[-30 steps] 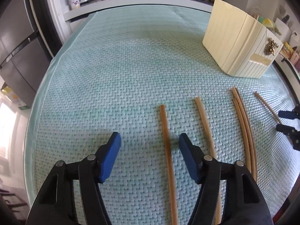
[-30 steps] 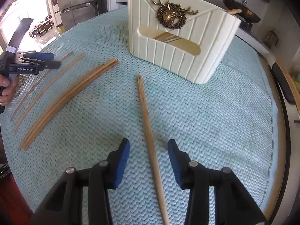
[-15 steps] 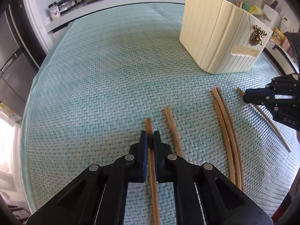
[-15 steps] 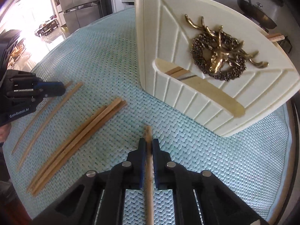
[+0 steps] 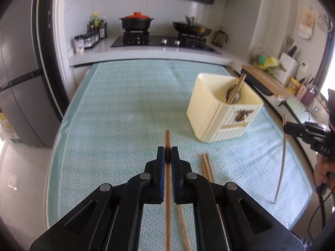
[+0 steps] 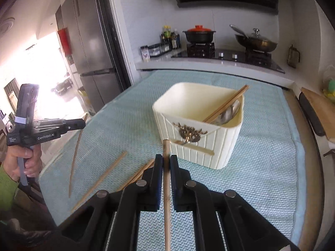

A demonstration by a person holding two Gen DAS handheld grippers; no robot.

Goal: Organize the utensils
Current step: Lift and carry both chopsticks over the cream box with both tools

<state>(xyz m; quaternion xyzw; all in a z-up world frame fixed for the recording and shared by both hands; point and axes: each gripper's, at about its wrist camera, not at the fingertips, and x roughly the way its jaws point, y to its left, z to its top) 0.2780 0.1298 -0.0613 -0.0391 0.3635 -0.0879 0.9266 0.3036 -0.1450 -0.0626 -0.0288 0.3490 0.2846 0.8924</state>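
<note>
We hold one chopstick per tool: left tool (image 5: 168,153) clamped on left chopstick (image 5: 167,198), right tool (image 6: 166,163) clamped on right chopstick (image 6: 166,188), both lifted clear of tabletop (image 5: 125,104). Sticks look light, stiff, smooth wood; thin round shaft may pivot in pads, so we judge grip near upper end adequate. Spare chopsticks (image 5: 207,169) lie on woven teal mat. Cream ribbed holder (image 6: 196,125), rigid, open-topped, already contains chopsticks and spoon.

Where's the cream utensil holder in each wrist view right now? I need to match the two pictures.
Left wrist view: cream utensil holder sits right of centre on the teal mat, beyond the left gripper.
Right wrist view: holder is at centre, just beyond the right gripper.
Shared landmark: red-lidded pot on the stove.
</note>
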